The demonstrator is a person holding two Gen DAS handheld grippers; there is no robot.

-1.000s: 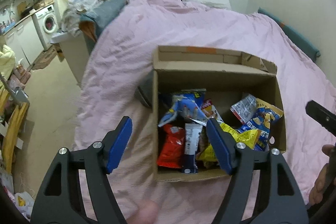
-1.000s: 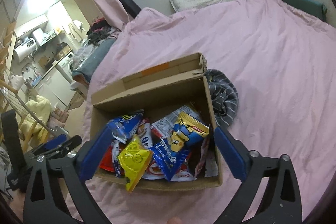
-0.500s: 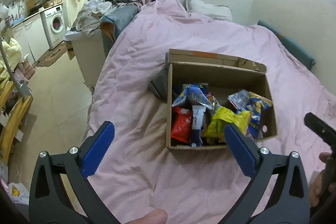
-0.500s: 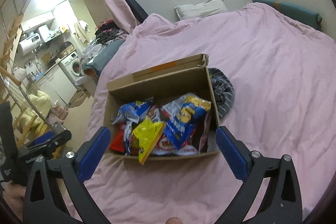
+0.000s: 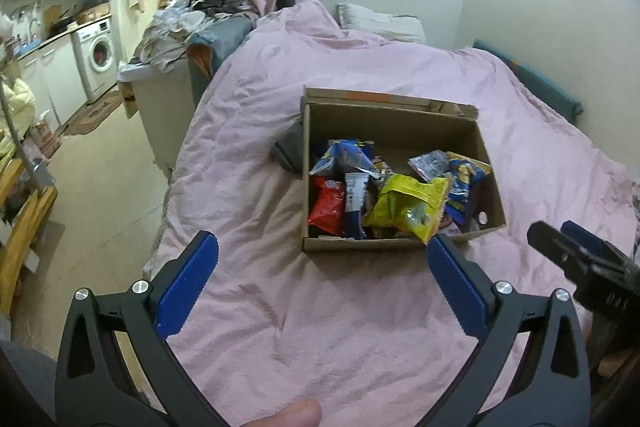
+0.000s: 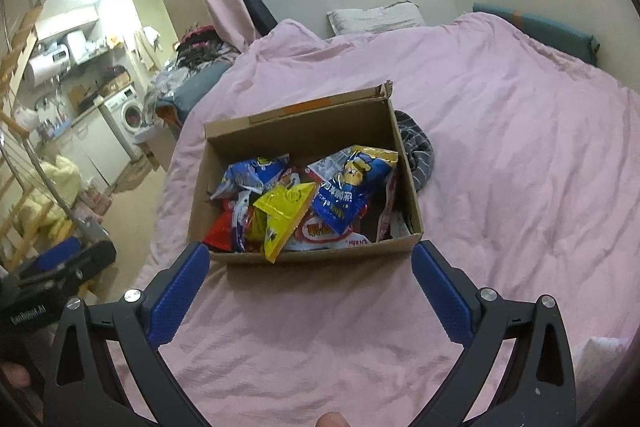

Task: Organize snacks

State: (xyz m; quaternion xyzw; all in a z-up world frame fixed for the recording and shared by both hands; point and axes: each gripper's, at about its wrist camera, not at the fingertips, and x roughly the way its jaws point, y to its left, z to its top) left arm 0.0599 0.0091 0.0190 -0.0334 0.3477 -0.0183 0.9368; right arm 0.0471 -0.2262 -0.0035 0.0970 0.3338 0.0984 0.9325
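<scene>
Both wrist views look forward and down along their own wide-spread fingers over a pink bed (image 5: pixel 248 131), from near its foot. They share the cardboard box (image 5: pixel 394 131) (image 6: pixel 304 131) at twelve o'clock, the left view from its left, the right from its right.
</scene>
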